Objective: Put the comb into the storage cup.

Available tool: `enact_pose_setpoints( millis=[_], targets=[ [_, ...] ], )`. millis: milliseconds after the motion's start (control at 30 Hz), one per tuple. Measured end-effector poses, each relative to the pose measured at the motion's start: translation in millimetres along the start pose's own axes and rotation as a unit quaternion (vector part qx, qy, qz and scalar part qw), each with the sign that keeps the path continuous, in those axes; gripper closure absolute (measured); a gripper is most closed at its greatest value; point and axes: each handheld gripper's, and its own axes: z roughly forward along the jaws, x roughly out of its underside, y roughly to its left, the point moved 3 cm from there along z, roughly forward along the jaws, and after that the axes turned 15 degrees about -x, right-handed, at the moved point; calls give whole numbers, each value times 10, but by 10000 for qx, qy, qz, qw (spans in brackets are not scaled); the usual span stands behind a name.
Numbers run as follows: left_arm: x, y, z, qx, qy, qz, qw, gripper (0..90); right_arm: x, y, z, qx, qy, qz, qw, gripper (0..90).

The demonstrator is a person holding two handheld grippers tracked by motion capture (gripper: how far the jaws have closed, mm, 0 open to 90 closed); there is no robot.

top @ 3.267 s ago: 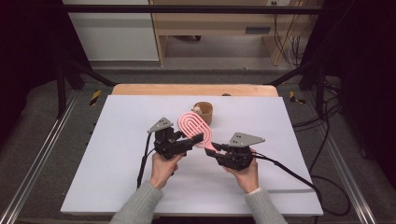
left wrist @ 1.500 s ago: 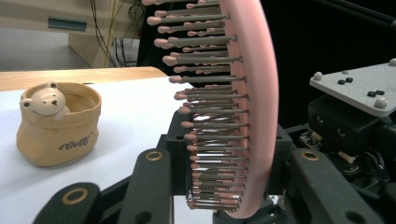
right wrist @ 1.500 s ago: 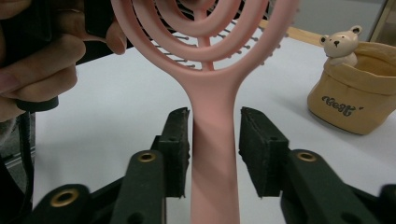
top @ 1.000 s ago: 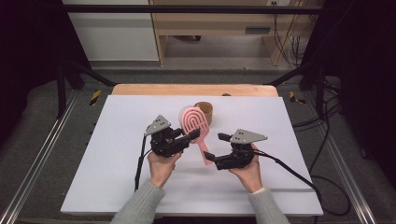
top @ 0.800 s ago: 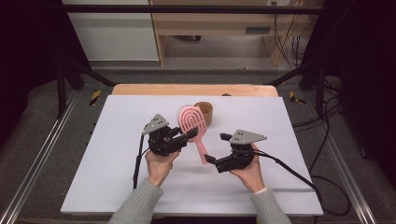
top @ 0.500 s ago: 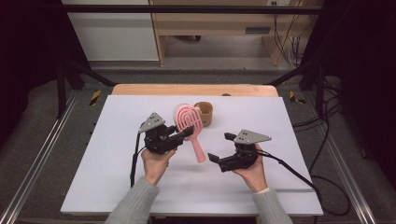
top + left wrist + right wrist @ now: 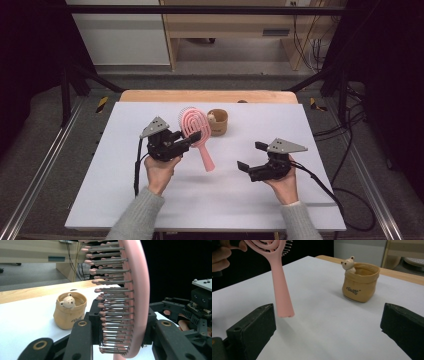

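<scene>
A pink hairbrush point(image 7: 191, 126) hangs above the white table, head up and handle slanting down to the right. My left gripper point(image 7: 192, 138) is shut on the brush head; its bristles point(image 7: 110, 305) sit between the jaws. My right gripper point(image 7: 249, 155) stands open to the right of the handle point(image 7: 282, 295), apart from it. Its jaws have just been opening and nothing is between them. A tan fabric cup with a small bear figure point(image 7: 218, 122) stands behind the brush, seen closer as the cup point(image 7: 359, 283) and the cup point(image 7: 70, 312).
The white tabletop point(image 7: 125, 200) spreads wide around both hands. A wooden board edge point(image 7: 210, 96) runs along its far side. Black frame rails and cables lie off the table at both sides. My right gripper point(image 7: 197, 307) shows beyond the brush.
The right gripper has let go of the brush handle and drawn off to the right. The left gripper has carried the brush left and a little up.
</scene>
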Motion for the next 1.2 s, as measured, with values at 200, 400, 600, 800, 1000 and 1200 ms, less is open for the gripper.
enact_pose_setpoints(
  millis=[200, 400, 600, 800, 1000, 1200],
  targets=[
    [-61, 31, -28, -41, -26, 44, 10000, 636, 60, -64, -112, 69, 21, 37, 10000, 5],
    [-122, 71, -69, -91, -56, 76, 9999, 636, 126, -123, -197, 118, 66, 68, 9999, 5],
    [-174, 115, -95, -128, -56, 102, 9998, 636, 186, -164, -268, 191, 81, 74, 9998, 5],
    [-225, 147, -105, -157, -60, 103, 9998, 636, 253, -217, -331, 263, 83, 162, 9995, 5],
    [-287, 163, -87, -193, -50, 111, 9997, 636, 316, -268, -397, 271, 50, 248, 9993, 5],
    [-350, 144, -79, -179, -74, 163, 9997, 636, 367, -300, -436, 300, 58, 294, 9991, 5]
  ],
)
